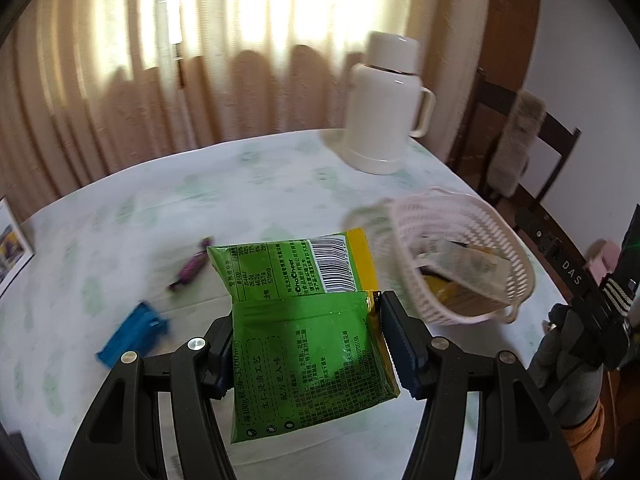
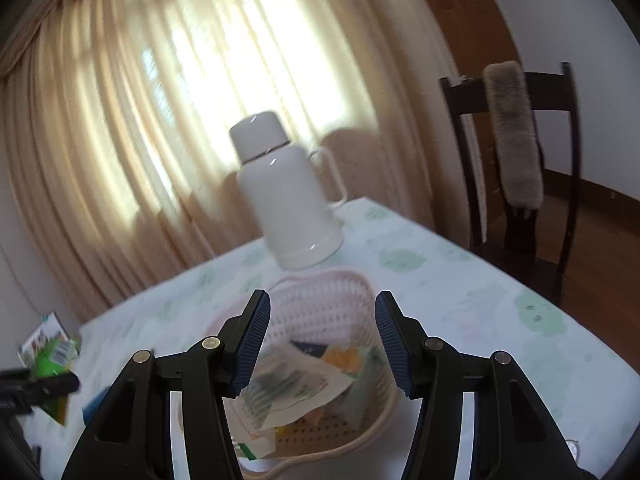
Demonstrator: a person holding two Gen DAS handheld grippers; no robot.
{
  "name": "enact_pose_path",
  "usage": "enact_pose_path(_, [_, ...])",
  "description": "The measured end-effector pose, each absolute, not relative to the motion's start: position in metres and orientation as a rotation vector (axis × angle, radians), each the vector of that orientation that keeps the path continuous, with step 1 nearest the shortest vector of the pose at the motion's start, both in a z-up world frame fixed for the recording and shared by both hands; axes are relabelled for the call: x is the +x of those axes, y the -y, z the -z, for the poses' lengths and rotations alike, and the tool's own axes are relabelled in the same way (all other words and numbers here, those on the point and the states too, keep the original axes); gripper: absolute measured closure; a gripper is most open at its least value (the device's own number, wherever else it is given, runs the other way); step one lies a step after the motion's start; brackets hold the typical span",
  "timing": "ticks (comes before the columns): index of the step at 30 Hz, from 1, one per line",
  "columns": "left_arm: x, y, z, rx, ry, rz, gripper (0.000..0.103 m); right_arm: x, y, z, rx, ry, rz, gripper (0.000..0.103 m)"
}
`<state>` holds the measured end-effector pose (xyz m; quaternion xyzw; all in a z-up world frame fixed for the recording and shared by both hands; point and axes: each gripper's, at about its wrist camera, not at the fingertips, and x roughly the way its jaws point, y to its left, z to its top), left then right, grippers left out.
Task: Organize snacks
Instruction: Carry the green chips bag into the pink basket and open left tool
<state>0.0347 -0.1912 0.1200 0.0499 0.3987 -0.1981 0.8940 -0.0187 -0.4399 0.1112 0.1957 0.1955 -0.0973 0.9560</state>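
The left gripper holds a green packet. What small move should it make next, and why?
Probably carry the green packet to the right, over the pink basket. The left gripper is already shut on it, the basket holds other snacks, and the right gripper hangs open above the basket, holding nothing.

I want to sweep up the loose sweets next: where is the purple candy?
In the left wrist view the purple candy lies on the tablecloth, left of the green packet held by the left gripper, with the blue wrapper nearer the camera.
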Motion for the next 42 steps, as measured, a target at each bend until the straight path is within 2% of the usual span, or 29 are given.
enact_pose_path(14, [0.061,0.285,-0.121,0.122,-0.856,0.554,0.044,-0.035,0.450,-0.119,0.443,-0.336,0.239,0.046])
enact_pose_path(17, [0.067,0.297,-0.122,0.104,-0.857,0.578,0.035,-0.038,0.449,-0.121,0.437,-0.323,0.241,0.046])
enact_pose_path(18, [0.069,0.300,-0.122,0.100,-0.858,0.584,0.022,-0.039,0.450,-0.121,0.439,-0.319,0.243,0.046])
enact_pose_path(19, [0.070,0.303,-0.121,0.095,-0.857,0.599,0.018,-0.040,0.450,-0.121,0.441,-0.317,0.246,0.046])
enact_pose_path(31, [0.085,0.285,-0.107,0.075,-0.884,0.527,0.019,-0.042,0.454,-0.121,0.450,-0.313,0.254,0.046])
enact_pose_path(42, [0.084,0.277,-0.079,0.217,-0.863,0.380,0.020,-0.043,0.454,-0.120,0.449,-0.310,0.248,0.046])
